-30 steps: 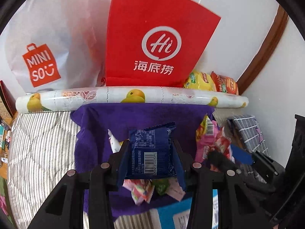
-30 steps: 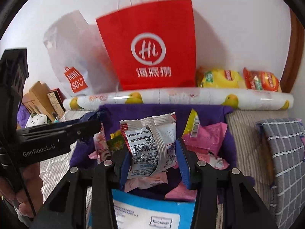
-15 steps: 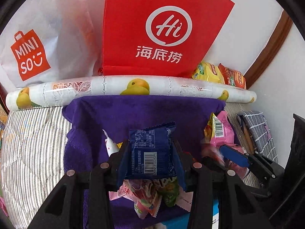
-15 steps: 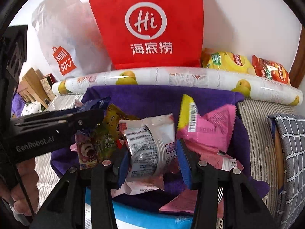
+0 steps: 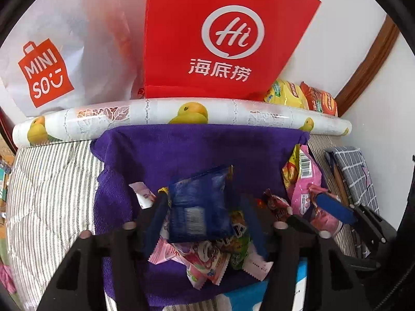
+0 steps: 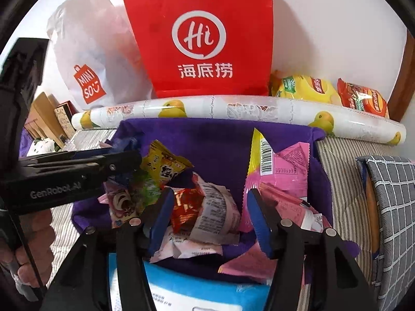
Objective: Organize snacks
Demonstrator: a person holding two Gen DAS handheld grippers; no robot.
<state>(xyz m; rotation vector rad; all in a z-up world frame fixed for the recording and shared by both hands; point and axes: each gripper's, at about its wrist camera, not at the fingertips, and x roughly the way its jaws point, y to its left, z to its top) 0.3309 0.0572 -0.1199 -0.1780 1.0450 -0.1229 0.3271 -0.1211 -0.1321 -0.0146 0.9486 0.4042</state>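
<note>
My left tongs (image 5: pixel 205 207) — spread wide, blue snack packet (image 5: pixel 198 207) loose between them (blurred). My right tongs (image 6: pixel 208 204) — parted, red-and-white packet (image 6: pixel 207 211) lying on the snack pile. Beneath: purple towel (image 5: pixel 197 150), striped bedding (image 5: pixel 49 197). Behind: duck-print roll (image 5: pixel 181 116), red bag (image 5: pixel 218 36), white wall (image 6: pixel 332 26).

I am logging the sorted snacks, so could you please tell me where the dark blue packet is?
In the left wrist view, the dark blue packet sits centre frame between the open left tongs, above the snack pile on the purple towel.
</note>
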